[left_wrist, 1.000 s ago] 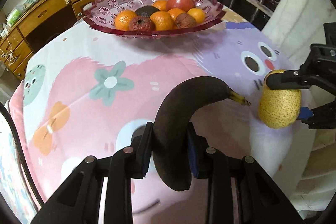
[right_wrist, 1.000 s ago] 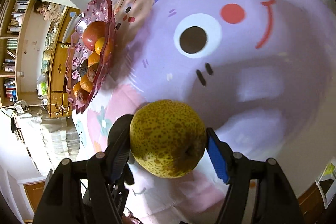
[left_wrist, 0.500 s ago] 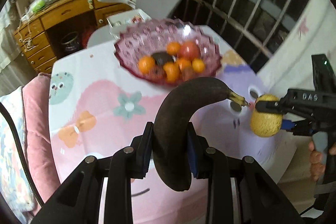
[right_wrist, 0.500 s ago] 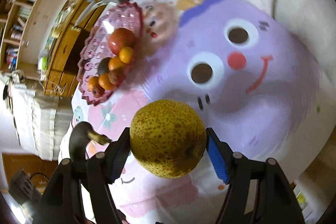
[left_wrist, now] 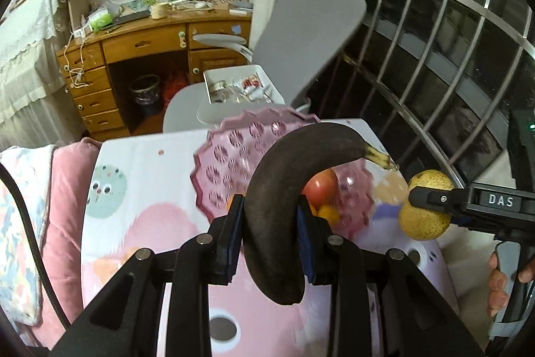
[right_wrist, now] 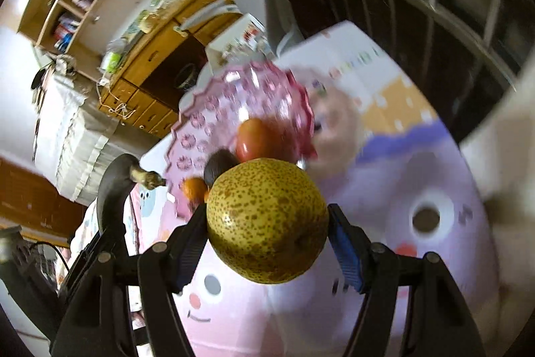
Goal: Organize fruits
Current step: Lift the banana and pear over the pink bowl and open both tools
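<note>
Here, the pink glass bowl (left_wrist: 220, 163) stands on the table (left_wrist: 140, 156), which is covered by a cartoon-print cloth. In it, the left wrist view shows a red round fruit (left_wrist: 321, 186) and a small orange one (left_wrist: 329, 213), both partly hidden behind the blackened banana (left_wrist: 284, 189). The left hand-held gripper (left_wrist: 269, 230) is clamped on that banana, which is off the table in front of the bowl with its stem tip toward the pear (left_wrist: 424, 206). The right hand-held gripper (right_wrist: 267, 240) is closed on the speckled yellow pear, also off the cloth, its pads pressing both sides.

The right wrist view adds a dark round fruit (right_wrist: 220, 166) in the bowl beside the red one, and one orange fruit (right_wrist: 195, 188) at the near edge; this view is blurred. It also shows the purple face printed on the cloth. Only the left wrist view shows a white tray (left_wrist: 240, 82) of small packets on the seat of the grey chair (left_wrist: 301, 32) behind the table, a person's fingers (left_wrist: 498, 283) on the right gripper's handle, and a dark bin (left_wrist: 145, 92) under the wooden desk.
</note>
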A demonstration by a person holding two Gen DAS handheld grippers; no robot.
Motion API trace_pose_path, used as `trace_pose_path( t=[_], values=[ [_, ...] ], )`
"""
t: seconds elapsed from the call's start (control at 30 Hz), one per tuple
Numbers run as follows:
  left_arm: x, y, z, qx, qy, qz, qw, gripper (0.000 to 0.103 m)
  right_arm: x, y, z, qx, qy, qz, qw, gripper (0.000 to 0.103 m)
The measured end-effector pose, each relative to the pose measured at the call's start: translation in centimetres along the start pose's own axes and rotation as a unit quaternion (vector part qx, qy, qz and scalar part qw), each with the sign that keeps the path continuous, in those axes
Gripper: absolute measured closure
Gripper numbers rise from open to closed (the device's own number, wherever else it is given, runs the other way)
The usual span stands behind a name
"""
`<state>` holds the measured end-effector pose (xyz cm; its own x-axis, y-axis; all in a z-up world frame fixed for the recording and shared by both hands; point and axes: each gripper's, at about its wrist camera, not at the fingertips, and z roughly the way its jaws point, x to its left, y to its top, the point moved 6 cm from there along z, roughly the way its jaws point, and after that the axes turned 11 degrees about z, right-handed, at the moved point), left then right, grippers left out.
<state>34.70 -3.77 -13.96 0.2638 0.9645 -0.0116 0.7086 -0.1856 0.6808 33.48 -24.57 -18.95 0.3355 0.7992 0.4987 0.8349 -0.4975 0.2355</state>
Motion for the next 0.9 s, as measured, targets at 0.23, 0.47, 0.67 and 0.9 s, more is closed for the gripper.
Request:
trace_pose_path(
  t=[0.23,0.47,0.67,0.9],
  values=[
    [1.3,3.4,4.9,-0.002,0.032,-0.001,0.9995,0.075,1.4,4.1,3.4,-0.031,-0.003,-0.079,0.996,0.034],
    [2.3,4.5,10.8,0.02,0.044,0.014,0.9987,0.075,2.0,5.9,8.1,-0.045,-0.009,-0.148,0.988,0.034],
    [2.2,3.9,14.9,0.049,0.046,0.023,0.9975,0.075,1.8,6.0,10.8,-0.028,-0.02,-0.167,0.985,0.033],
    [1.7,3.3,17.4,0.071,0.032,0.024,0.9967,0.07,1.9,6.3,11.2,-0.035,-0.025,-0.173,0.984,0.033]
  ],
)
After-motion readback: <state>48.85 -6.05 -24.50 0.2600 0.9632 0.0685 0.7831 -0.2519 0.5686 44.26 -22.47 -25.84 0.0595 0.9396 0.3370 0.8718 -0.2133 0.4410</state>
